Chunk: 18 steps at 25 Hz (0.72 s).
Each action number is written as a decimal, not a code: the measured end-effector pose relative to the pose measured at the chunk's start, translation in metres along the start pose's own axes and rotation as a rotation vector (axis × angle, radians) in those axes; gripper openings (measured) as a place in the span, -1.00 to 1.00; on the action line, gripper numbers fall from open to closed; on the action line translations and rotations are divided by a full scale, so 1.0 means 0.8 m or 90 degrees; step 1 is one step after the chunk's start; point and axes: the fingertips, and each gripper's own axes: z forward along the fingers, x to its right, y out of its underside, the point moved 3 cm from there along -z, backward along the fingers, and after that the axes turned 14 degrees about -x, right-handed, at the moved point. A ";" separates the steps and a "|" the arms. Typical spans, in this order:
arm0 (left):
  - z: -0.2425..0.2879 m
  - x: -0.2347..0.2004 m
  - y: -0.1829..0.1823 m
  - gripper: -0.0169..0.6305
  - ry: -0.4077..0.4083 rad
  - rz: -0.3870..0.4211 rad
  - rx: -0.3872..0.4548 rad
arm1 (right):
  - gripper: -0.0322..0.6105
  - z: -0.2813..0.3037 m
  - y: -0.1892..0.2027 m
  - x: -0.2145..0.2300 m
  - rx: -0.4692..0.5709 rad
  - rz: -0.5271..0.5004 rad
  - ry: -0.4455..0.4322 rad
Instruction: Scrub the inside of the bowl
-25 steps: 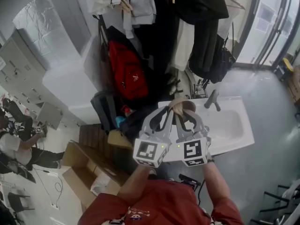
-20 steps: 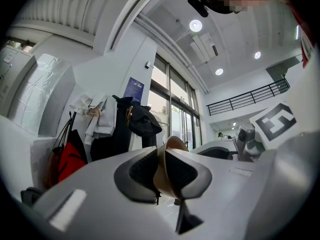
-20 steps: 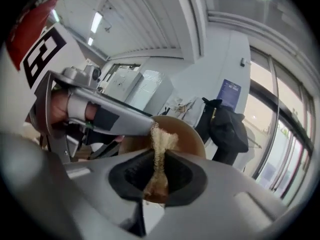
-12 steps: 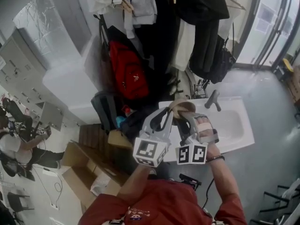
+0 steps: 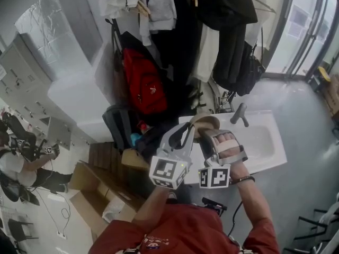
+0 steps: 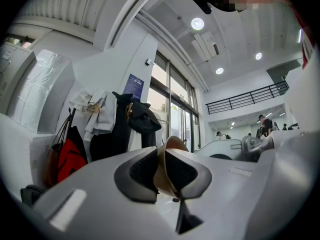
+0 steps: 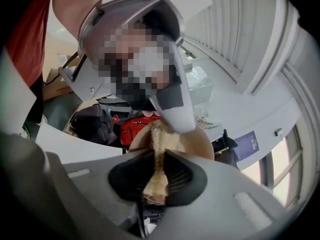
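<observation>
A tan bowl is held tilted above the white sink. My left gripper is shut on the bowl's rim; in the left gripper view the rim stands edge-on between the dark pads of that gripper. My right gripper is shut on a frayed tan scrub pad. In the right gripper view the pad reaches from the jaws of that gripper up into the bowl's inside, and a left gripper finger crosses the bowl's rim above it.
A grey faucet stands at the sink's back edge. Behind the sink hang a red backpack and dark and white clothes. Cardboard boxes lie on the floor at the left, near a seated person.
My right gripper has rolled over: its marker cube has dropped and turned, and the hand now shows on top. The left gripper and the bowl have barely moved.
</observation>
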 end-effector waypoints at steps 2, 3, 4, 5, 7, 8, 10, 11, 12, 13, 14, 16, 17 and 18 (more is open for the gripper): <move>-0.001 0.001 0.000 -0.79 0.000 0.001 0.002 | -0.75 -0.001 0.000 0.000 0.000 0.001 0.004; -0.001 0.001 0.000 -0.79 0.000 0.001 0.002 | -0.75 -0.001 0.000 0.000 0.000 0.006 0.003; -0.002 0.001 0.000 -0.79 0.000 0.001 0.002 | -0.75 -0.002 -0.001 0.000 0.001 0.013 -0.001; -0.003 0.000 0.000 -0.79 -0.001 0.001 0.002 | -0.75 -0.002 -0.001 0.000 0.002 0.025 -0.007; -0.003 0.000 0.000 -0.79 0.000 0.000 0.002 | -0.75 -0.002 -0.002 0.001 0.007 0.058 -0.025; -0.003 -0.001 0.000 -0.79 0.000 0.000 0.003 | -0.75 -0.001 -0.002 0.002 0.009 0.078 -0.034; -0.004 -0.001 0.000 -0.79 0.000 0.000 0.004 | -0.75 -0.001 -0.002 0.005 0.012 0.117 -0.045; -0.005 -0.001 0.001 -0.79 -0.001 0.000 0.005 | -0.75 -0.001 -0.002 0.006 0.013 0.135 -0.047; -0.005 -0.001 0.000 -0.79 -0.001 0.000 0.006 | -0.75 -0.002 -0.003 0.007 0.015 0.153 -0.049; -0.006 -0.001 0.000 -0.79 -0.001 0.000 0.008 | -0.75 -0.002 -0.003 0.008 0.016 0.172 -0.052; -0.007 -0.001 -0.001 -0.79 0.000 0.001 0.010 | -0.75 -0.003 -0.003 0.010 0.018 0.192 -0.056; -0.008 -0.001 -0.001 -0.79 0.000 0.001 0.012 | -0.75 -0.003 -0.003 0.016 0.024 0.241 -0.068; -0.008 -0.001 -0.001 -0.79 0.000 0.001 0.013 | -0.75 -0.002 -0.001 0.019 0.028 0.269 -0.076; -0.008 -0.001 -0.002 -0.79 0.000 0.002 0.013 | -0.75 -0.001 0.000 0.022 0.034 0.299 -0.086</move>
